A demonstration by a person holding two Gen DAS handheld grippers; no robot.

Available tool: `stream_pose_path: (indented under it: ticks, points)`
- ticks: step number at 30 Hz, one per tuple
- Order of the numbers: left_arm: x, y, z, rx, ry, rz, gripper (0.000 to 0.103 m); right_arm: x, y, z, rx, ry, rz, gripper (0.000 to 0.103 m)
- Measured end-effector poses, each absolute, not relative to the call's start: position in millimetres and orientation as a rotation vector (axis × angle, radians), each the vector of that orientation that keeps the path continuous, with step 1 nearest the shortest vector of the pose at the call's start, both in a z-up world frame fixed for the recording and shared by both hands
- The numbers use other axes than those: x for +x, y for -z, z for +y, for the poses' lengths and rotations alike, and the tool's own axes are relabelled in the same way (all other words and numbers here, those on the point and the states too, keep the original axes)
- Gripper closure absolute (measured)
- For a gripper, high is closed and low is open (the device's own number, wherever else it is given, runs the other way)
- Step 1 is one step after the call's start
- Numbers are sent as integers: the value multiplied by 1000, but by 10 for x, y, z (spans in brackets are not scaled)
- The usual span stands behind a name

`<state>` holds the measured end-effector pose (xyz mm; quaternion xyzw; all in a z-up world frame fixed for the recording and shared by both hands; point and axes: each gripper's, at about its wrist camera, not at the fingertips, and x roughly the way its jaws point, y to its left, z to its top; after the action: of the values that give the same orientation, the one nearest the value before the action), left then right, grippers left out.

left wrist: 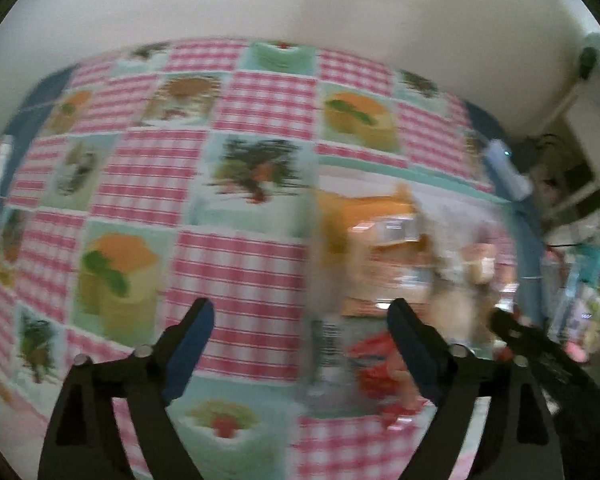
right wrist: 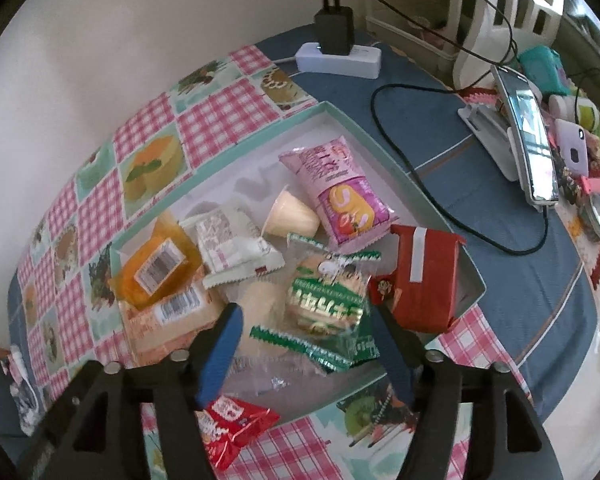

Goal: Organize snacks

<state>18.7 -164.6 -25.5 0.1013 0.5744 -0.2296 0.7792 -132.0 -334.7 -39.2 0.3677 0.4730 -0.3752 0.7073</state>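
Left tool (left wrist: 300, 320) wide open, empty, over checked cloth (left wrist: 240, 272). Right tool (right wrist: 304, 312) open astride green packet (right wrist: 328, 300) in tray (right wrist: 472, 280), pads not pressing.

No wording could be read with certainty. Barcodes stood on the orange packet (right wrist: 156, 270) and the peach packet (right wrist: 180, 312); the print on the green packet (right wrist: 328, 308) and pink packet (right wrist: 340, 192) stayed illegible.

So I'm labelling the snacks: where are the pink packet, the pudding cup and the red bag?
pink packet (right wrist: 336, 196), right wrist view, middle of its front.
pudding cup (right wrist: 294, 216), right wrist view, its side wall.
red bag (right wrist: 428, 276), right wrist view, its front panel.
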Motion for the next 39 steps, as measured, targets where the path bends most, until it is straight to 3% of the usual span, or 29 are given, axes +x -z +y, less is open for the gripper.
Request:
stream_pose_path:
  ticks: [3, 8, 11, 24, 39]
  points:
    - [235, 328, -1494, 291, 406, 1215, 11, -1290, 394, -3197, 767, 801, 1050, 15]
    - [291, 382, -1207, 304, 329, 1216, 11, -1228, 375, -2960, 689, 747, 1043, 12]
    - [265, 371, -1089, 310, 298, 1203, 11, -1216, 344, -2850, 650, 728, 1030, 0]
    - [-54, 152, -824, 353, 319, 1065, 11, -1349, 172, -2516, 547, 713, 974, 0]
    - [-277, 129, -652, 389, 310, 1030, 11, -1541, 77, -2288, 470, 709, 934, 0]
